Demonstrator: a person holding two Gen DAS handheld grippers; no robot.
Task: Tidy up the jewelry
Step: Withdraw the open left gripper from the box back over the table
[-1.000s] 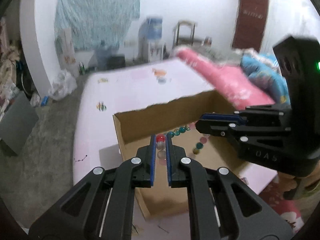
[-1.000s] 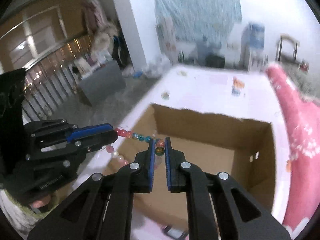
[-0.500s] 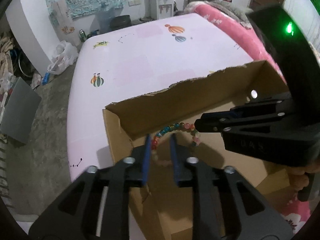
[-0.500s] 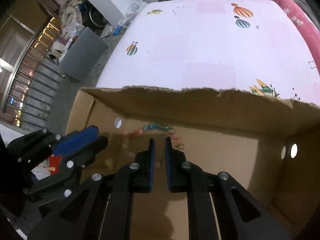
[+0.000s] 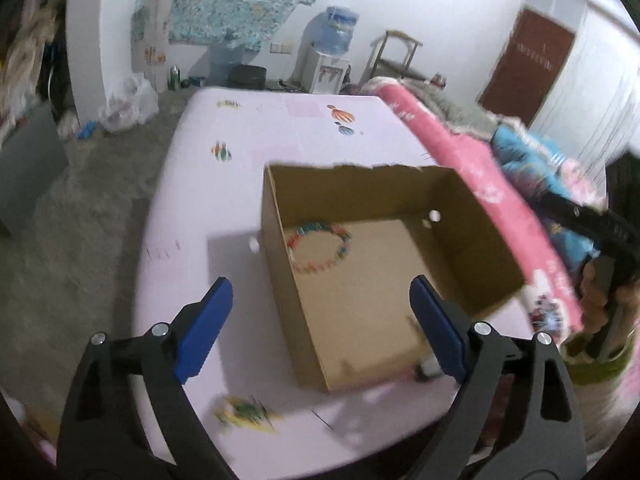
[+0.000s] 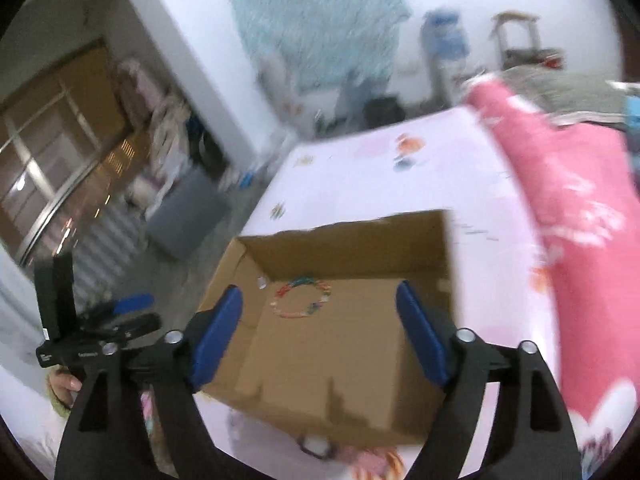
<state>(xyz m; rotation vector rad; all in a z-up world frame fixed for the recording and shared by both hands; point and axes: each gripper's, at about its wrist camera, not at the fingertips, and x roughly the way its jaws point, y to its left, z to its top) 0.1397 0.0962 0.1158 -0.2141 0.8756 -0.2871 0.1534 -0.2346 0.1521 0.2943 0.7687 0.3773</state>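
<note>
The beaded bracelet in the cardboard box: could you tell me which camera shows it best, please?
The left wrist view shows the beaded bracelet best: it is larger there, a full ring on the cardboard box floor near the left wall. The right wrist view shows the same ring smaller and blurrier.

Two matte black claws with blue pads

The left claw (image 5: 320, 320) was black plastic, each finger ending in a bright blue pad (image 5: 204, 330), with round silver screws at the linkage joints. The right claw (image 6: 320, 332) looked the same: black arms, blue pads (image 6: 218, 336), silver screws. From the right wrist view, the left one's boxy black body carried small white lettering too blurry to read, and bare fingers of the hand (image 6: 64, 384) gripped underneath.
</note>
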